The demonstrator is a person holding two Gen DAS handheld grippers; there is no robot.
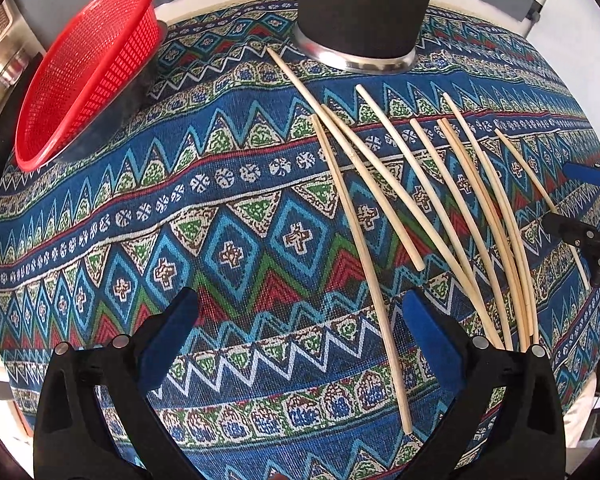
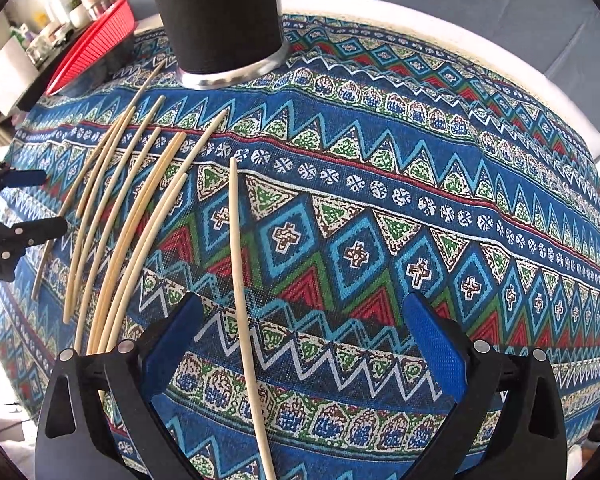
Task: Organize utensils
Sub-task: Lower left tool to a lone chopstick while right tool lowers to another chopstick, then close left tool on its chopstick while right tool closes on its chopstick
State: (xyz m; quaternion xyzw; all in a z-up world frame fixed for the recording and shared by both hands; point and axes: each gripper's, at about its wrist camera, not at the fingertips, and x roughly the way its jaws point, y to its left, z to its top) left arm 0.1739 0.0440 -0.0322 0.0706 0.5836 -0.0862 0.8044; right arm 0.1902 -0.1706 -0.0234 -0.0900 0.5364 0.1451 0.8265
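Note:
Several pale wooden chopsticks (image 1: 456, 204) lie loose on the patterned cloth, right of centre in the left wrist view and left of centre in the right wrist view (image 2: 140, 216). A tall black cup with a steel base (image 1: 364, 12) stands upright behind them; it also shows in the right wrist view (image 2: 216, 20). My left gripper (image 1: 298, 312) is open and empty above the cloth, left of the chopsticks. My right gripper (image 2: 304, 316) is open and empty; one chopstick (image 2: 242, 292) runs on the cloth between its fingers, nearer the left one.
A red mesh basket (image 1: 88, 68) sits at the table's far left edge, also seen in the right wrist view (image 2: 96, 36). The round table's white rim (image 2: 500, 36) shows beyond the blue patterned cloth (image 1: 228, 208). Bottles and jars stand on a shelf (image 2: 56, 12) behind.

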